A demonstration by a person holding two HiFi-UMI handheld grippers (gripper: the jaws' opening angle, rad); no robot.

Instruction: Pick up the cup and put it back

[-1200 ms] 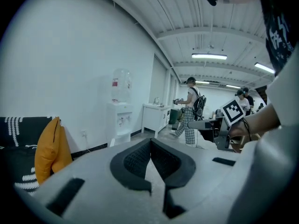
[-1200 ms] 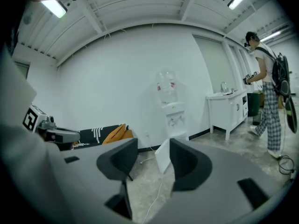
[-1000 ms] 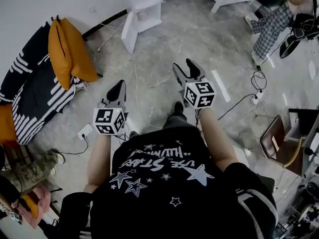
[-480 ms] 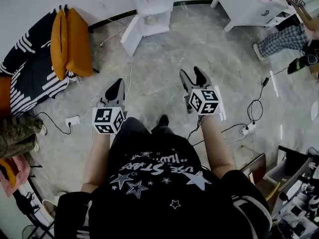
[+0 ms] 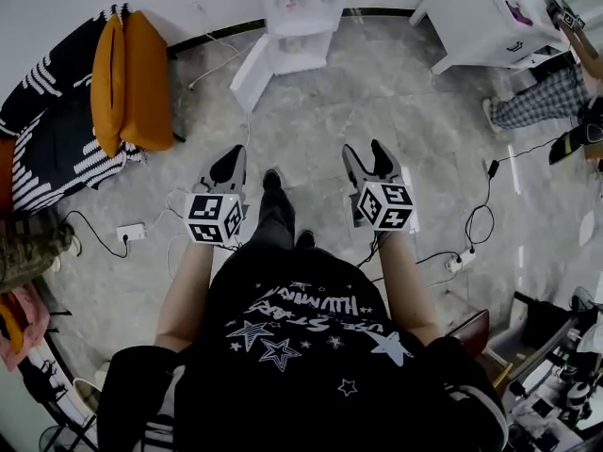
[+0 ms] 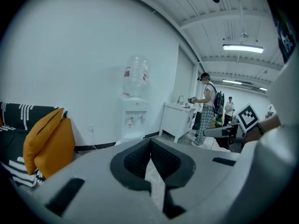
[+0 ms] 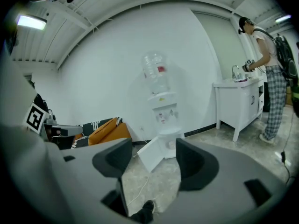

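Jaws of the left gripper (image 5: pixel 230 165) are pressed together on nothing; those of the right gripper (image 5: pixel 367 153) stand apart and empty, having just been opening. Ahead on the floor, an orange cushion (image 5: pixel 132 83) lies at 10 o'clock, a water dispenser (image 5: pixel 303 15) at 12, a white cabinet (image 5: pixel 476 17) at 2. Where the cup is I cannot tell

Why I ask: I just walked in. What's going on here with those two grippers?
A person stands on the stone floor, holding a gripper in each hand and facing a water dispenser whose lower door stands open. The left gripper is shut and empty. On the right gripper the jaws have just been opening and stand wide apart, nothing between them.
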